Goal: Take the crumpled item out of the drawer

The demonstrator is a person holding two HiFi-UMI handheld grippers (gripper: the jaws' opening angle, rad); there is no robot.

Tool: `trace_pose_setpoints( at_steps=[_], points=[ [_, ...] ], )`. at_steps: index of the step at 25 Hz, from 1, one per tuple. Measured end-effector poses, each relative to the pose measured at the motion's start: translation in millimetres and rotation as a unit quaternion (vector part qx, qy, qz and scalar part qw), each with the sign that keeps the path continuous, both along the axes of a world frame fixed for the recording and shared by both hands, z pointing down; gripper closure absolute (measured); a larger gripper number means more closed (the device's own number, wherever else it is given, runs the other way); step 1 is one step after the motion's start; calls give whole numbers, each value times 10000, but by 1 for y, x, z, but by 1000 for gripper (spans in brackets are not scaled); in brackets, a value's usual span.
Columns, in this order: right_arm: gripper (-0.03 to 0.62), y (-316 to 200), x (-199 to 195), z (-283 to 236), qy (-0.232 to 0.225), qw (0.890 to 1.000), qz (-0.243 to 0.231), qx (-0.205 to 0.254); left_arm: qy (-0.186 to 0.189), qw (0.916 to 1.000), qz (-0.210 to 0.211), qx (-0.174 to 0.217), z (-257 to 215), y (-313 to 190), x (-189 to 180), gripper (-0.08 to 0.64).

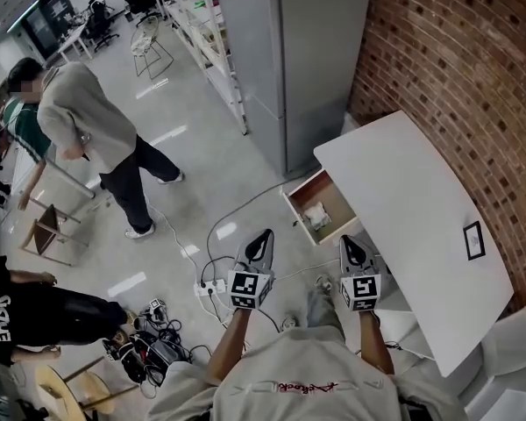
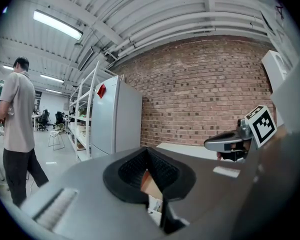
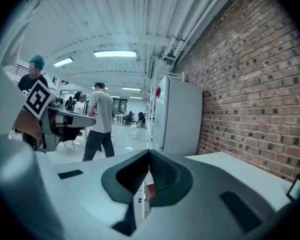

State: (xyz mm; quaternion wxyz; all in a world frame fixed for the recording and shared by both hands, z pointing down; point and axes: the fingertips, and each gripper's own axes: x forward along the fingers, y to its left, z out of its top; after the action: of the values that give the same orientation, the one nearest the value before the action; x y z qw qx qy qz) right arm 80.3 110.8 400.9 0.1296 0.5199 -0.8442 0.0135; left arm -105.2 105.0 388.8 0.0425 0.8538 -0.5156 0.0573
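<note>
hovering by the open drawer, both tongs clenched
white table (image 1: 421, 235) runs from 12 to 5 o'clock in the head view, its drawer (image 1: 335, 193) open at the 9 o'clock edge. left gripper (image 1: 264, 234) and right gripper (image 1: 347, 239) are clenched on nothing. crumpled item (image 1: 316, 216) lies inside the drawer, at the left gripper's 1 o'clock.

Bright ceiling strip lights (image 2: 57, 25), soft shadows, fisheye-warped edges, dark corners
</note>
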Motion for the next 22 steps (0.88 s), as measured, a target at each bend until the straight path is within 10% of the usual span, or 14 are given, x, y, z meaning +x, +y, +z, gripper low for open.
trace_pose_setpoints(
  at_steps=[22],
  points=[
    [578,-161,46,-8,-109,9991,-395,109,-62,9994,-331,-47,-11,-154,57,569]
  ],
)
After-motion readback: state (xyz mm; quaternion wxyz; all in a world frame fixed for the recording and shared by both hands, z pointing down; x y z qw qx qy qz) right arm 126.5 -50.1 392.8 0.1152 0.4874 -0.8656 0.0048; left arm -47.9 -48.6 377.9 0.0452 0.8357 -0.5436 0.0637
